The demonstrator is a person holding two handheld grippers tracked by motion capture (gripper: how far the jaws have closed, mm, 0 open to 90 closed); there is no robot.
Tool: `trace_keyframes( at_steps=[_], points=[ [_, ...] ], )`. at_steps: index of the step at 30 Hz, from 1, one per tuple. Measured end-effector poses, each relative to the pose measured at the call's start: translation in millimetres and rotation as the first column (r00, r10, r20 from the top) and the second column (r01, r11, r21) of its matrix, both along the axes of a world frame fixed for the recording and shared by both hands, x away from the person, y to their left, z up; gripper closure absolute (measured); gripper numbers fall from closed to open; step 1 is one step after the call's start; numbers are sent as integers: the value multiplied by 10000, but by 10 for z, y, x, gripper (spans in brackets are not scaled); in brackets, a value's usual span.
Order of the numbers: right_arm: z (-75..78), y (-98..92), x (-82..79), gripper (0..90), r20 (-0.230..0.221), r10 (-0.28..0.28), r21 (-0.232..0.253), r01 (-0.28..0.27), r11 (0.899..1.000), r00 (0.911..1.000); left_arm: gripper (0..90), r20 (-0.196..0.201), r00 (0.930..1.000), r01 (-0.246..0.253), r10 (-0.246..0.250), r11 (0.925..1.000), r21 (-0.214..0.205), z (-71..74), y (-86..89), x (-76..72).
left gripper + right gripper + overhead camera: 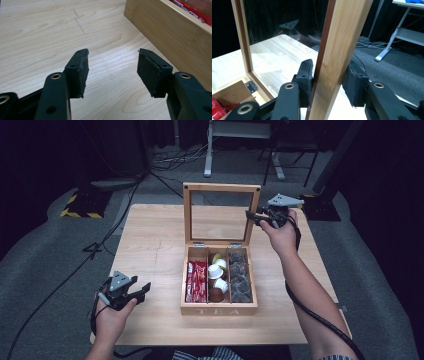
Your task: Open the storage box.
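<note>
The right claw [329, 82] was clamped on the right stile of the lid [254, 210], which stood upright at 12 o'clock behind the box [219, 309] in the middle of the tabletop [150, 245]. In the right gripper view both pads pressed the wood, one on each face. The left claw [112, 72] rested with its jaws apart and nothing between them, at 8 o'clock from the box, just off its left wall.

The grip sat on a narrow edge of smooth bamboo, so a quick swing could let the frame slide out and slam down on the hinges [199, 244]. With the left claw off the box, a pull on the lid might also drag or tip the whole box.

The box was pale wood with "TEA" on its front and three compartments: red packets [196, 281] left, white pods [218, 270] in the middle, and what looked like dark pods [240, 280] right, though these were too dim to be sure. The lid held a clear pane.
</note>
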State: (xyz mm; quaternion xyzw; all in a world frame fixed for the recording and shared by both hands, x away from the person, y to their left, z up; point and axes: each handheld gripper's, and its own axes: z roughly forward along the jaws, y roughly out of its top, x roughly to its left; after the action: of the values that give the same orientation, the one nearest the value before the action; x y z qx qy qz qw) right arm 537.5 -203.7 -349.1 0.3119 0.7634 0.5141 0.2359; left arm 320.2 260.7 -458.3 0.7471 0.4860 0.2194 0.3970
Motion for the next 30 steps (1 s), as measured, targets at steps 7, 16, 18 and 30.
trace_keyframes(
  at_steps=[7,16,18,30],
  points=[
    [-14,7,93,615,-408,-132,39,133,9999,9991,428,-65,10000,-43,43,10000,6,-23,10,12],
    [-33,16,136,615,-639,-294,51,298,9995,9975,424,-240,9997,-29,31,9999,97,-64,14,27],
    [-61,21,151,615,-687,-389,23,392,9992,9969,419,-256,9997,-39,42,9999,111,-68,13,29],
    [-152,44,194,607,-1083,-668,-148,655,9977,9919,417,-268,9996,-34,37,9999,99,-76,11,31]
  ],
)
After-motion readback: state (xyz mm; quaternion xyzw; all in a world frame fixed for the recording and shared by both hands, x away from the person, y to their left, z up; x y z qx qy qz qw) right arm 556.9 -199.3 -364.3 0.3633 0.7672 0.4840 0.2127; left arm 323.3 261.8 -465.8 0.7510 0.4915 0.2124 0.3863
